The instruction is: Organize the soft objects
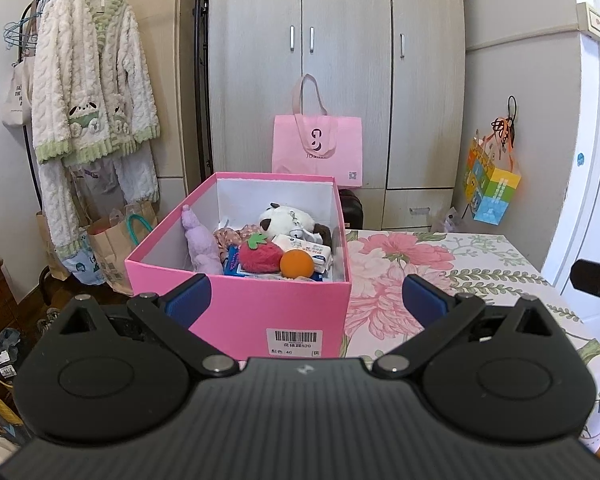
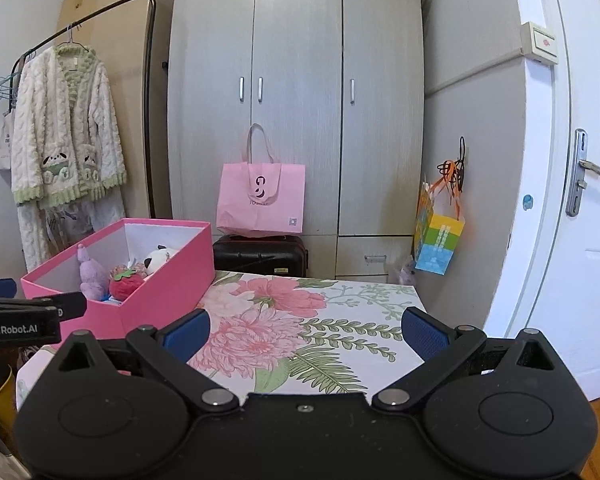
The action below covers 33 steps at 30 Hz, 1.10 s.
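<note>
Pink box (image 1: 240, 300) of soft toys on a flowered tabletop (image 2: 340, 320).
Left gripper (image 1: 306, 298) and right gripper (image 2: 305, 332): jaws spread, holding nothing. Strawberry (image 1: 258, 256), orange ball (image 1: 297, 264) and panda (image 1: 288, 220) lie inside the box.

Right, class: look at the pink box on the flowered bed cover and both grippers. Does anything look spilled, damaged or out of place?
Nothing stands out. The pink cardboard box sits upright on the flowered bed cover, with the red strawberry plush, orange ball and other soft things inside. Both the left gripper and right gripper are open and empty.
</note>
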### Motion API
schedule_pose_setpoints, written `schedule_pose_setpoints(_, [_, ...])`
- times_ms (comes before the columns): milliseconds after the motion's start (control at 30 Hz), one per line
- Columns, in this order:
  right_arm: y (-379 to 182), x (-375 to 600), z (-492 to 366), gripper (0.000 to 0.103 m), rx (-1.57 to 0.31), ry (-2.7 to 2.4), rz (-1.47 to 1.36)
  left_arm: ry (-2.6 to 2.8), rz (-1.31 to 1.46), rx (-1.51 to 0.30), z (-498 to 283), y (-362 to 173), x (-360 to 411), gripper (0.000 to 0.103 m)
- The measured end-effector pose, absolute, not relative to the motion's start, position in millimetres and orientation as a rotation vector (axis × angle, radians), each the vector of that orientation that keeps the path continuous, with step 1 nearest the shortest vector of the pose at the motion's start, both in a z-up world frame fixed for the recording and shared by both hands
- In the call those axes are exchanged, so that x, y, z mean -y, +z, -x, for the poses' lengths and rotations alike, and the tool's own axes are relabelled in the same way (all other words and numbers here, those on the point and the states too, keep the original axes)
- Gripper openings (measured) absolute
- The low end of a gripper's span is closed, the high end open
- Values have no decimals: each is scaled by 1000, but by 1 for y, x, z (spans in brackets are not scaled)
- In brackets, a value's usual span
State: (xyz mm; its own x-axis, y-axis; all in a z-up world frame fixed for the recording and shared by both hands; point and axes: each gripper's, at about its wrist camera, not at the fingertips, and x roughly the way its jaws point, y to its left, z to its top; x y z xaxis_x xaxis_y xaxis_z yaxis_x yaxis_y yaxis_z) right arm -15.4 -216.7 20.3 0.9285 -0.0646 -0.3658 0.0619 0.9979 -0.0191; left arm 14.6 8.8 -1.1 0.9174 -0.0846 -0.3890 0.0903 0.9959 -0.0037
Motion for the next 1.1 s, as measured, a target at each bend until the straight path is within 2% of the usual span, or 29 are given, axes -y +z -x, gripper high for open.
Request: schedule_pose_setpoints(1100, [6, 216, 7, 103, -401, -76, 28, -102, -77, -359, -11, -9, 0, 103])
